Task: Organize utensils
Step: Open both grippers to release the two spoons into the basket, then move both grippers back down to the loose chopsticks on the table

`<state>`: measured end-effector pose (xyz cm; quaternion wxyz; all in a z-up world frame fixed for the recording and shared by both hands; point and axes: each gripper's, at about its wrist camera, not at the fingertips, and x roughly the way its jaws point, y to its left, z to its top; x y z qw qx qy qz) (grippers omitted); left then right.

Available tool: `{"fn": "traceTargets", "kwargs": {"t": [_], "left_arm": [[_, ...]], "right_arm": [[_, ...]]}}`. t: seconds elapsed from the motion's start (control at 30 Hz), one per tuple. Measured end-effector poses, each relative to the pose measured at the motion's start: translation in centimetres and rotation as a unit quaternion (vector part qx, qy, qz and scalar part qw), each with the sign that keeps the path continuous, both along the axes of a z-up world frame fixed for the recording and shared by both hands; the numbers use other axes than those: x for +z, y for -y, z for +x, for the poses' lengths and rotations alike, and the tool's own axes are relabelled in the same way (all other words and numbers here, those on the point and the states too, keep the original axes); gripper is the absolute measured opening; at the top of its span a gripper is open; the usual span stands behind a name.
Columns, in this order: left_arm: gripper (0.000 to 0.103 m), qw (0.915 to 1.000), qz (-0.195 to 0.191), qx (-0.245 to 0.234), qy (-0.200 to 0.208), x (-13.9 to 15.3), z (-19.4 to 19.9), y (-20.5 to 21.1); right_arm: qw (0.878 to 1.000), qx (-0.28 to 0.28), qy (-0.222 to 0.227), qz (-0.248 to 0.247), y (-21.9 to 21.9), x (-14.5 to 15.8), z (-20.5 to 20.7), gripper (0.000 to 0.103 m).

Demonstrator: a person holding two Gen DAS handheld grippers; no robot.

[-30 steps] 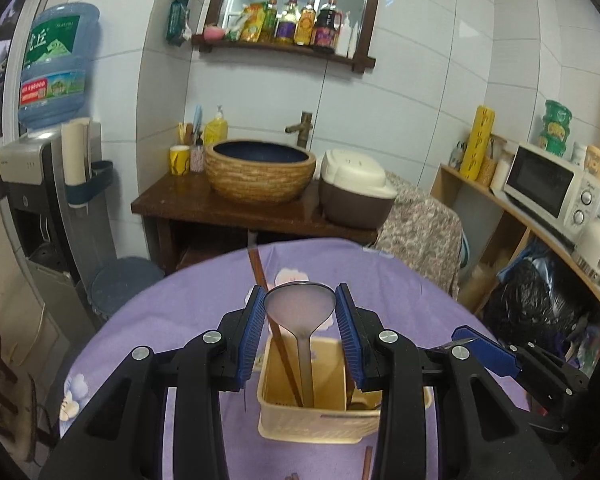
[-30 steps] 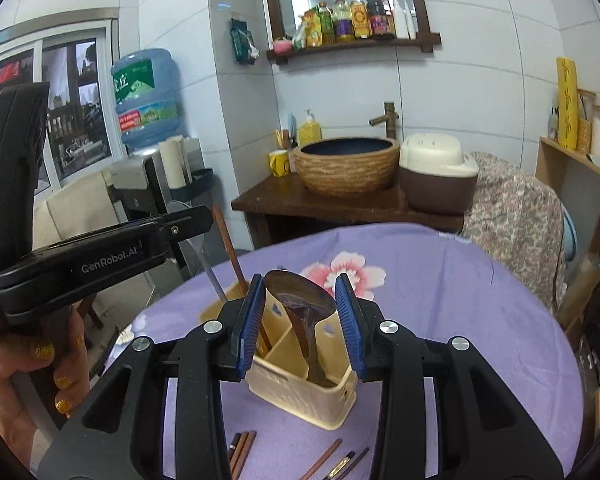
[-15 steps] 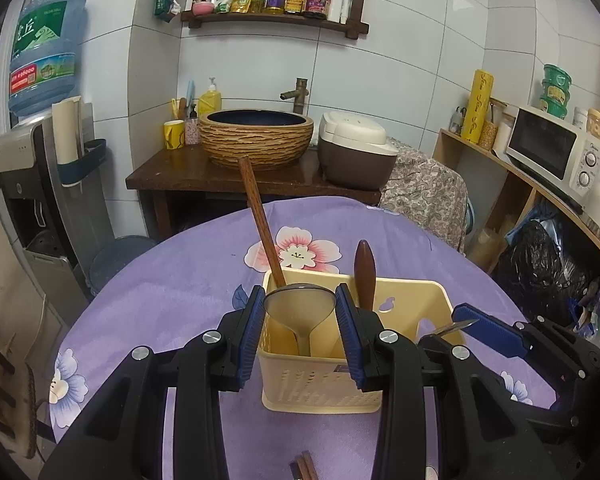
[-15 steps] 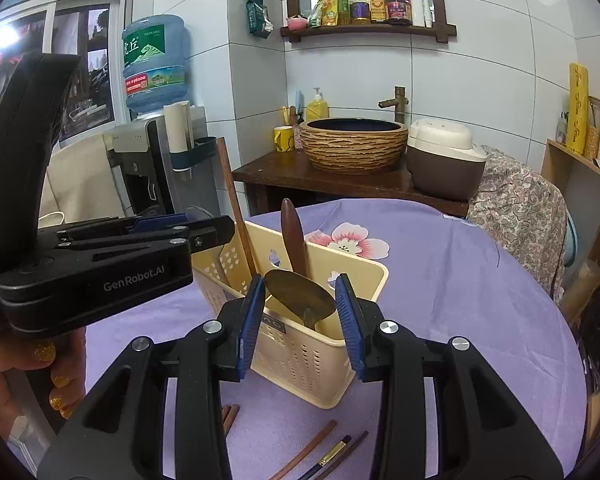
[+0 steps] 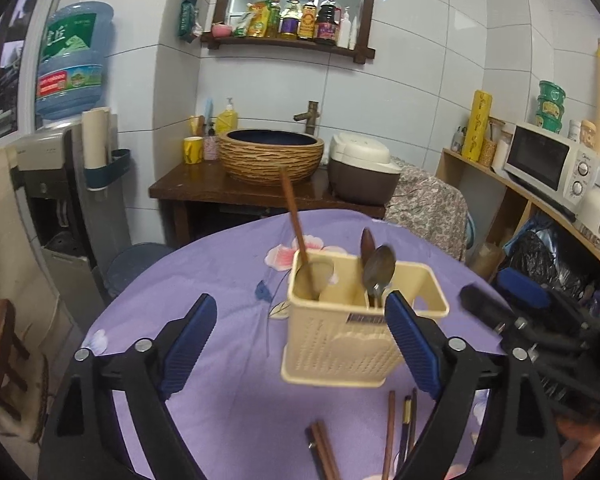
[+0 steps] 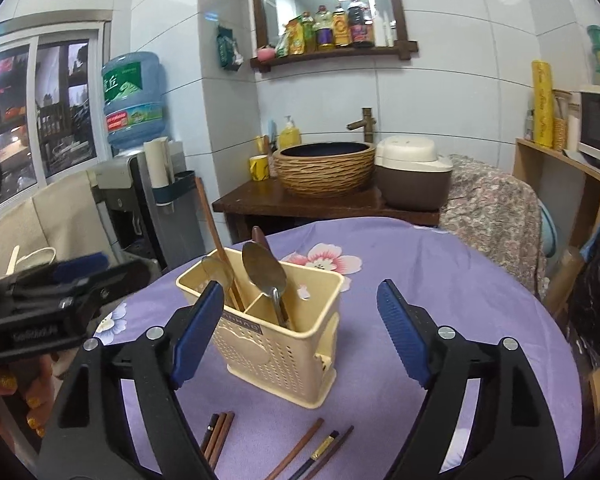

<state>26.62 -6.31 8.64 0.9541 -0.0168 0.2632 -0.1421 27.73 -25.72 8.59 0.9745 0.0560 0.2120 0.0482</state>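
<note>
Only right view shows caddy (image 6: 284, 344) divider, both grippers (image 6: 300, 332) apparently empty

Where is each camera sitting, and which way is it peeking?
Left wrist: rides on the left tongs, open, facing the cream plastic utensil caddy on the purple flowered tablecloth; the right tongs show at its right edge.
Right wrist: rides on the right tongs, open, facing the caddy from its other corner; the left tongs and a hand with glittery nails show at left.
Both share the caddy, its metal spoon and loose brown chopsticks.
</note>
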Motion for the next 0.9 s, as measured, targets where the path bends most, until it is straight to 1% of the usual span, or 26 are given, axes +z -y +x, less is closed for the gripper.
{"fn": "traceTargets", "kwargs": {"t": [0.1,0.2,0.33,0.43,0.5,0.6,0.73,0.83,0.9], "left_arm": [[0.087,0.9999,0.006,0.012,-0.006,-1.2,-1.8,-0.7],[0.087,0.9993,0.022,0.018,-0.023,-3.0,-3.3,-1.1],[0.085,0.9978,0.045,0.023,-0.044,-5.4,-5.0,-1.3],[0.076,0.9959,0.054,0.024,-0.069,-7.3,-6.0,-1.6],[0.069,0.9948,0.062,0.024,-0.078,-8.2,-6.6,-1.8],[0.063,0.9934,0.069,0.028,-0.088,-9.1,-7.3,-2.1],[0.055,0.9920,0.056,0.037,-0.107,-10.4,-8.0,-2.9],[0.050,0.9909,0.062,0.041,-0.112,-11.1,-8.4,-3.0],[0.048,0.9904,0.059,0.038,-0.119,-11.3,-8.4,-3.1]], "right_arm": [[1.000,-0.020,-0.017,-0.001,0.1,-0.3,-2.2,0.079],[0.999,-0.029,-0.043,-0.008,-0.1,-1.5,-4.3,0.080],[0.996,-0.044,-0.069,-0.048,-0.9,-4.1,-7.0,0.080],[0.992,-0.052,-0.095,-0.068,-1.4,-6.2,-8.2,0.080],[0.989,-0.056,-0.110,-0.075,-1.7,-7.4,-8.9,0.080],[0.986,-0.059,-0.135,-0.074,-1.8,-9.2,-9.6,0.080],[0.982,-0.066,-0.160,-0.072,-2.0,-11.2,-10.1,0.080],[0.980,-0.065,-0.176,-0.067,-2.5,-12.4,-10.3,0.080],[0.979,-0.061,-0.184,-0.067,-3.0,-13.0,-10.4,0.080]]}}
